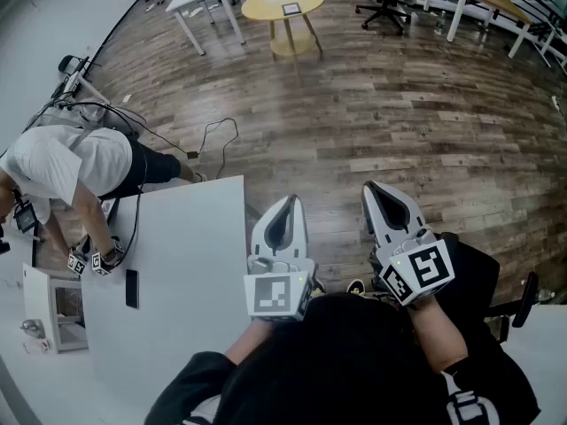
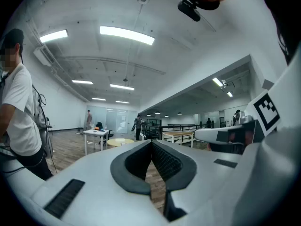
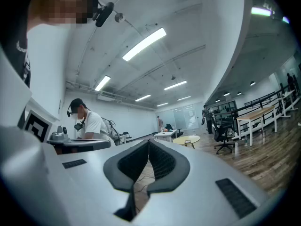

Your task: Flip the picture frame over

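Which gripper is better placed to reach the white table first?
Left, probably: the left gripper hangs right beside the white table; the right gripper is farther off. Both are shut, empty.

A white surface (image 1: 190, 264) fills the view from 7 to 9 o'clock, above a wood-plank floor (image 1: 399, 113). On the surface lie a small dark flat rectangle (image 1: 131, 288) and, near its left edge, a white frame (image 1: 55, 320) (flat or propped, hard to tell). A black cable (image 1: 215, 131) loops across the floor. At 12 o'clock stands a round yellow table (image 1: 283, 3).
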Tool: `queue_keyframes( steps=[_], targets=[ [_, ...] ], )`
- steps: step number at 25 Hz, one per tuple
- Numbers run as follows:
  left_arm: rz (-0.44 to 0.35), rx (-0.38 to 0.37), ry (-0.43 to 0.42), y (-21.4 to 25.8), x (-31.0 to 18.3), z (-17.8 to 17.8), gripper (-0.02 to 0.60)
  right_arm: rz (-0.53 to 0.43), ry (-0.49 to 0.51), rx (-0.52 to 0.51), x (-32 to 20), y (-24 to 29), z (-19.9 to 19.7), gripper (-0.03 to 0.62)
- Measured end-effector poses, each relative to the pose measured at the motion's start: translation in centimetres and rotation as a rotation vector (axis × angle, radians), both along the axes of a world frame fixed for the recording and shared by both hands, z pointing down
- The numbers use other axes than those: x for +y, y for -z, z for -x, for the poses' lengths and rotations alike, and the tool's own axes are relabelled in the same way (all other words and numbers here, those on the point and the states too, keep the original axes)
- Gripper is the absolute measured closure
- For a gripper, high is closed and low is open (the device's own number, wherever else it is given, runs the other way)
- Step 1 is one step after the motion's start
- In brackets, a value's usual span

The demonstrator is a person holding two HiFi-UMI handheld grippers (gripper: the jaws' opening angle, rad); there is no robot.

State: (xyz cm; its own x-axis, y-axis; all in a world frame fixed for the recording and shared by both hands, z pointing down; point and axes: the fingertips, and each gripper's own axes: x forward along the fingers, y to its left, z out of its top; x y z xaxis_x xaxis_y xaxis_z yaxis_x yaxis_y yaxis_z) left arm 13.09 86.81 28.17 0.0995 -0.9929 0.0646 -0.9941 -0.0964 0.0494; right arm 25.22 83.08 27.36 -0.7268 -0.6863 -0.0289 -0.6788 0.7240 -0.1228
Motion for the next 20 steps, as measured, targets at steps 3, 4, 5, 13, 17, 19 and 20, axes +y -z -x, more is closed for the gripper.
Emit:
queue_keyframes(
  steps=[3,4,5,13,17,19,20],
  targets=[
    [0.004,-0.004,0.003,0.0,0.7,0.6,0.56,-0.01,0.01,0.014,0.6,0.0,0.8,0.574],
    [0.001,-0.01,0.003,0.1,0.7,0.9,0.56,-0.015,0.012,0.016,0.6,0.1,1.0,0.574],
    [-0.005,-0.014,0.001,0.1,0.6,1.1,0.56,-0.019,0.012,0.018,0.5,0.2,1.2,0.575],
    [-0.03,0.008,-0.036,-0.2,-0.2,2.3,0.56,0.037,0.039,-0.014,0.1,-0.9,3.0,0.575],
    [-0.024,0.017,-0.057,-0.8,-0.4,3.4,0.56,0.076,0.078,-0.026,0.8,-1.9,4.7,0.576],
    [-0.022,0.031,-0.069,-1.0,-0.5,4.2,0.56,0.083,0.081,-0.018,1.1,-2.3,5.6,0.576],
    [-0.019,0.036,-0.076,-1.2,-0.5,4.5,0.56,0.083,0.075,-0.011,1.2,-2.5,6.0,0.576]
  ],
)
